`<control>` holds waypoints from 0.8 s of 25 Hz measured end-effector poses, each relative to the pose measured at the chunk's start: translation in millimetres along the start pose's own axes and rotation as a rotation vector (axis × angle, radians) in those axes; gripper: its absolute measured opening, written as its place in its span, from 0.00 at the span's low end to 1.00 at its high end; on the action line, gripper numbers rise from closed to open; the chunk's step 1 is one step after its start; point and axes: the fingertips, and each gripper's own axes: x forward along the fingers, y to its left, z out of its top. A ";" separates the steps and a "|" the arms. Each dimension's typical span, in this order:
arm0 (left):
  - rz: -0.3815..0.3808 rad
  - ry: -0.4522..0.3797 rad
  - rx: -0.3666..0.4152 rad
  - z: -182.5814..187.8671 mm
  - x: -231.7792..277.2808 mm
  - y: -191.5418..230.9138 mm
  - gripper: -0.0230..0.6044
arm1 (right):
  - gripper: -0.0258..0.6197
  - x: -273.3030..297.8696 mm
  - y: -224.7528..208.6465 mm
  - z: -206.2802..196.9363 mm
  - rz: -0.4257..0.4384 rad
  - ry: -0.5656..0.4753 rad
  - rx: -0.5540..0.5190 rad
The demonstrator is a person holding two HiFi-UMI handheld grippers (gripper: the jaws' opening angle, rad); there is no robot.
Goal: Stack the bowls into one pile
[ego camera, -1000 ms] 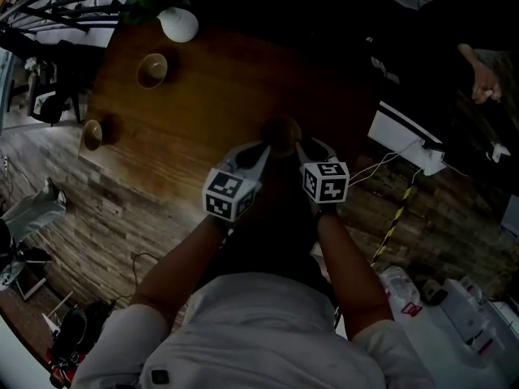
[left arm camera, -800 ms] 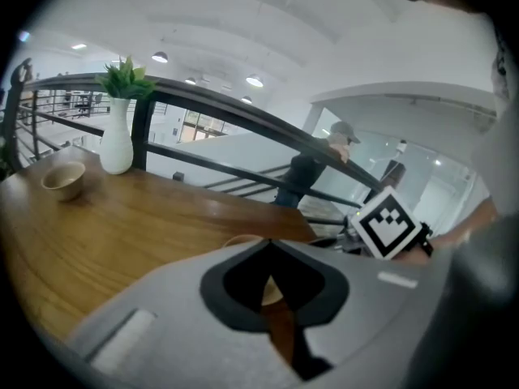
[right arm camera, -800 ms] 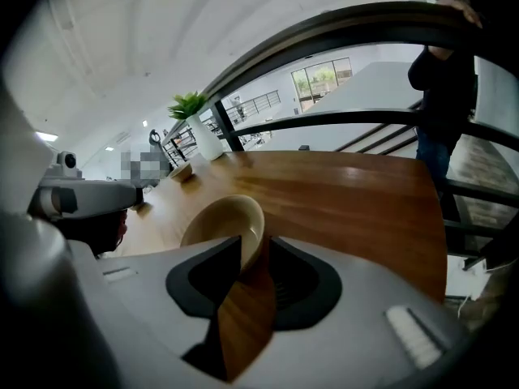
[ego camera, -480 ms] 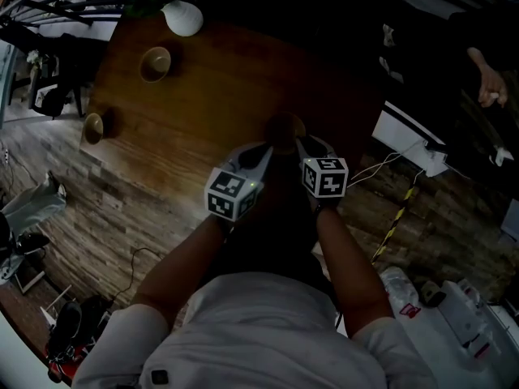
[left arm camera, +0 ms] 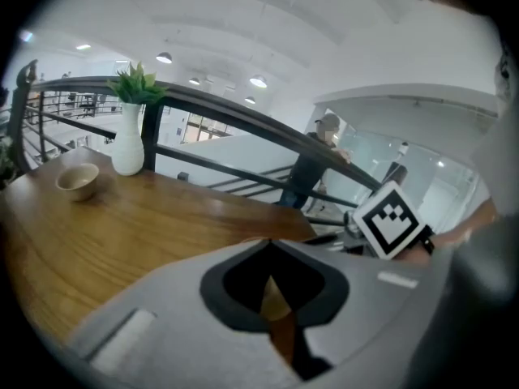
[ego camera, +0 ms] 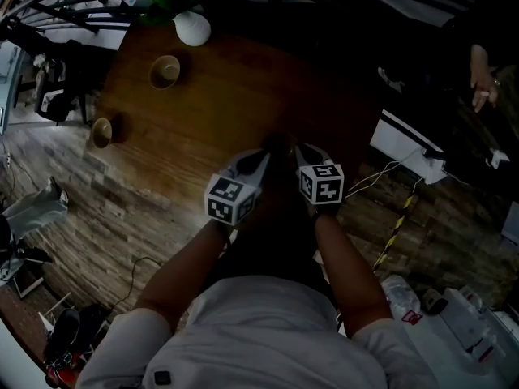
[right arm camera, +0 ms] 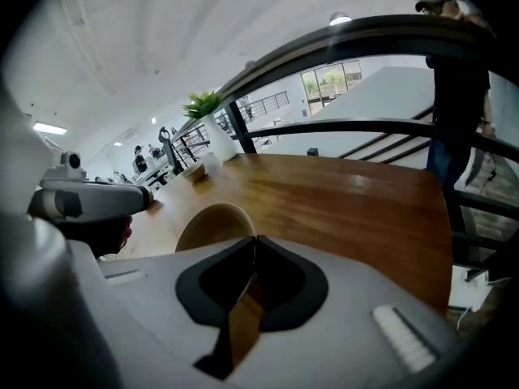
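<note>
A tan bowl (right arm camera: 212,224) sits at the near edge of the wooden table (ego camera: 235,96), between my two grippers. My right gripper (right arm camera: 253,241) has just been closing and is shut on the bowl's rim, a tan strip showing between its jaws. My left gripper (left arm camera: 268,245) is also shut, with a sliver of the same bowl (left arm camera: 277,298) pinched in its jaws. In the head view the left gripper (ego camera: 263,159) and right gripper (ego camera: 300,154) meet over the bowl, which is almost hidden in the dark. A second bowl (ego camera: 165,71) stands far left, and a third bowl (ego camera: 101,132) at the left edge.
A white vase (ego camera: 192,27) with a green plant stands at the table's far corner, beside the second bowl (left arm camera: 79,181). A dark railing (left arm camera: 243,112) runs behind the table. A person's hand (ego camera: 485,83) shows far right. White boxes and cables lie on the floor at right.
The right gripper's jaws have closed on the bowl's rim. Both grippers have shifted a little together, and the bowl between them shows less in the head view.
</note>
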 end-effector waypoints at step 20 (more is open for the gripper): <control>-0.043 -0.220 0.157 109.9 -227.9 -62.9 0.04 | 0.07 -194.8 170.0 79.5 -0.040 -0.282 -0.062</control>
